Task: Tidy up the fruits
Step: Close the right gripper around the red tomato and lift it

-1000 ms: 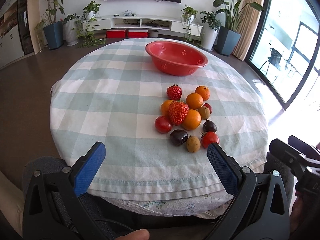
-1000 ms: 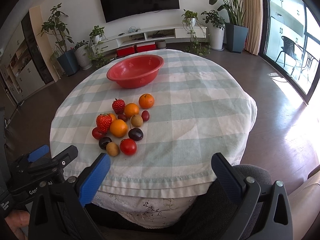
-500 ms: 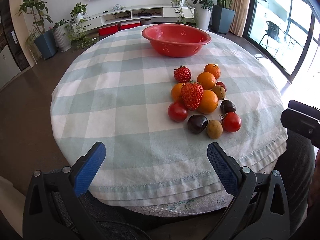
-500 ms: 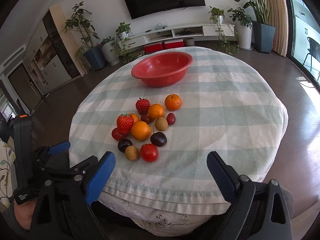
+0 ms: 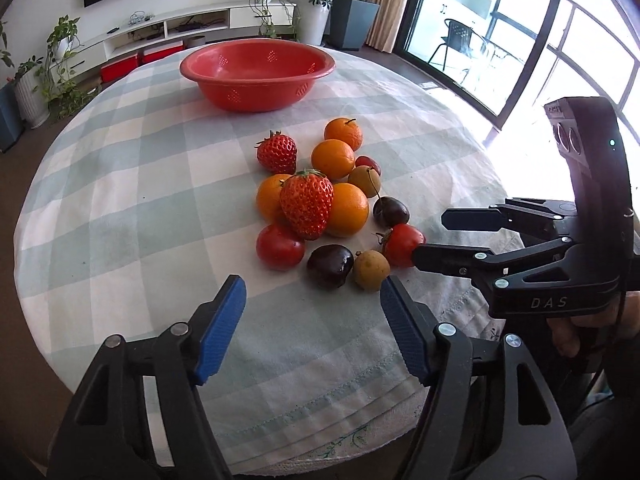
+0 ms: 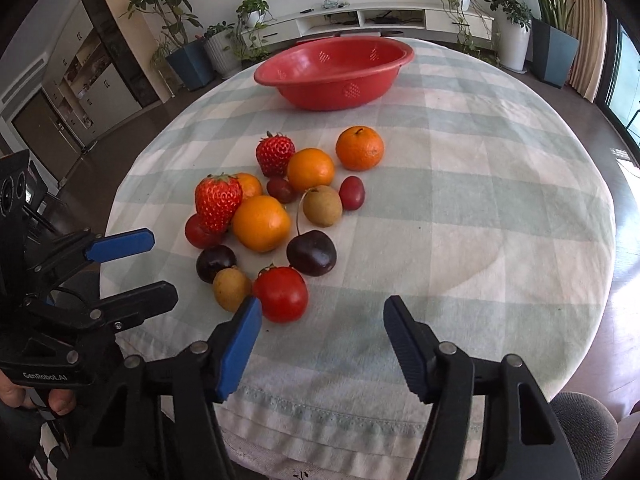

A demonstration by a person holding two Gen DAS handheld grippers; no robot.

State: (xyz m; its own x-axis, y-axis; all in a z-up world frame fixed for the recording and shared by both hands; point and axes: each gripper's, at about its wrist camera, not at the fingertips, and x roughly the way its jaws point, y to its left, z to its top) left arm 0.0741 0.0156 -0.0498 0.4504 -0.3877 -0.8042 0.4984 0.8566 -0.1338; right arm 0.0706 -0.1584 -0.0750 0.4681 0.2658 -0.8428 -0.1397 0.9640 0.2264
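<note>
With the fruits (image 5: 316,204) heaped on the surface (image 6: 460,208) just short of the red bowl (image 5: 256,76), both the left hand-held gripper (image 5: 312,312) and the right hand-held gripper (image 6: 322,330) (jaws just narrowing, empty) risk nudging neighbours into rolling off.

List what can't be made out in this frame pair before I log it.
- Red bowl floor: both views, hidden by its near wall; contents unknown.
- Rear orange: left view, mostly behind the big strawberry.
- Tomato: left view, its right edge behind the right gripper.
- Table's near edge: both views, cut off by gripper bodies.
- Shelf items: too small.
</note>
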